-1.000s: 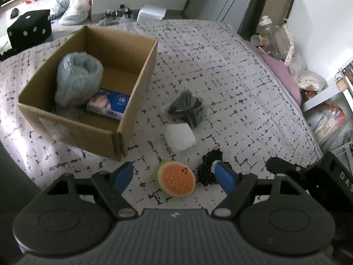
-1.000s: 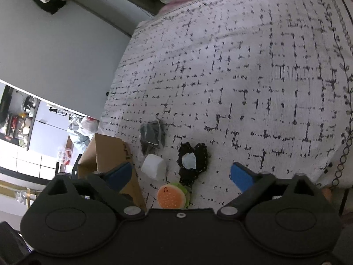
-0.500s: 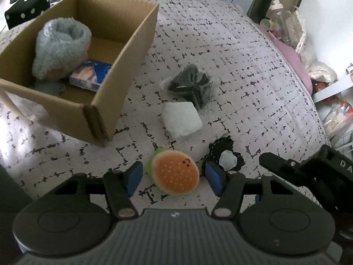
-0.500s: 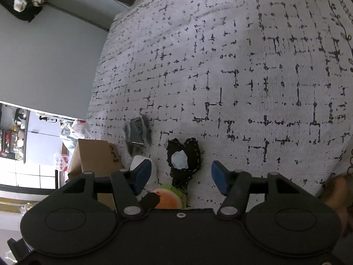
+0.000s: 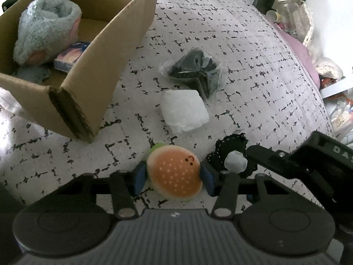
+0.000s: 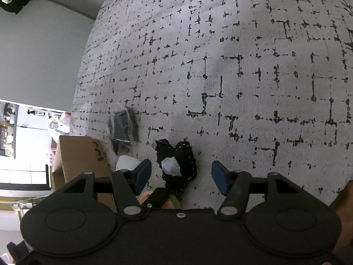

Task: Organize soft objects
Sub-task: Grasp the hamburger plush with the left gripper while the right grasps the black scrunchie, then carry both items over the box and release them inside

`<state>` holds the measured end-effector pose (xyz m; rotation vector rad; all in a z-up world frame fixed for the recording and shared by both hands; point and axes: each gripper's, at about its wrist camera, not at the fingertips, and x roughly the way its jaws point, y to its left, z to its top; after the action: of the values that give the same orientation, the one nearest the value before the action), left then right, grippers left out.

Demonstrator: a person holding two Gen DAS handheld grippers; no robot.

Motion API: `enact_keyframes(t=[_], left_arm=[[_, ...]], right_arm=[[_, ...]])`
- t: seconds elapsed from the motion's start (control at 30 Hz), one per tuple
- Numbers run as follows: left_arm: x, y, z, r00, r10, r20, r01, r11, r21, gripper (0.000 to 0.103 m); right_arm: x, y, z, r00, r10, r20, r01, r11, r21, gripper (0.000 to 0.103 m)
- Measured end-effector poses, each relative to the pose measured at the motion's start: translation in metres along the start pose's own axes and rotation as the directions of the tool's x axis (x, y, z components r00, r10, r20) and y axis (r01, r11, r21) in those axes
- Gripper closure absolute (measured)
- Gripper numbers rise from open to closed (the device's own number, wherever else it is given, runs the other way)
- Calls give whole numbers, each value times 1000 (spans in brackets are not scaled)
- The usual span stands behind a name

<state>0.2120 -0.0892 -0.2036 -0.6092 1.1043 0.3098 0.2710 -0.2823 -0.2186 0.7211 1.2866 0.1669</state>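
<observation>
A plush hamburger (image 5: 174,172) lies on the patterned bedspread (image 5: 242,55). My left gripper (image 5: 173,177) has closed on it, both blue pads touching its sides. A black heart-shaped fabric piece with a white patch (image 6: 176,165) lies just right of it; it also shows in the left wrist view (image 5: 231,154). My right gripper (image 6: 181,174) is open and straddles the black heart. A cardboard box (image 5: 88,66) at the left holds a grey fluffy slipper (image 5: 44,33) and a small blue packet (image 5: 70,57).
A white soft packet (image 5: 184,110) and a black item in clear plastic (image 5: 196,70) lie on the bed beyond the hamburger. The black bagged item (image 6: 123,125) and box corner (image 6: 79,154) show in the right wrist view. Bottles and clutter (image 5: 286,4) stand past the bed's far edge.
My left gripper moved forward and down and its jaws closed from wide open onto the hamburger. My right gripper moved closer to the black heart and narrowed somewhat, staying open.
</observation>
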Motion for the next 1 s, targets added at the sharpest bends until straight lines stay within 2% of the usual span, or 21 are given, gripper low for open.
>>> enact_keyframes(t=[0.2,0.47,0.53,0.57,0.67,1.0], left_arm=[[-4,4,0,1000,-14,6,14,1000,-5,62],[-20,9,1,999,-24,29,24,1000,-4,62],[-26,10,1,999,-27,37,27,1000,-5,62],[-29,10,1,999,-31,42,32,999,-3,62],[-40,10,1,997,-41,58,41,999,-1,62],[-78,18,-1,989,-76,124,75,997,7,62]], right_arm=[[9,6,-3,1000,-29,-6,29,999,-36,43],[15,13,-5,998,-56,19,58,994,-93,43],[17,17,-8,997,-76,33,79,989,-129,54],[18,18,-9,996,-86,30,90,986,-143,75],[14,16,-12,998,-67,21,69,988,-139,79],[-21,22,-29,995,4,102,14,985,-173,80]])
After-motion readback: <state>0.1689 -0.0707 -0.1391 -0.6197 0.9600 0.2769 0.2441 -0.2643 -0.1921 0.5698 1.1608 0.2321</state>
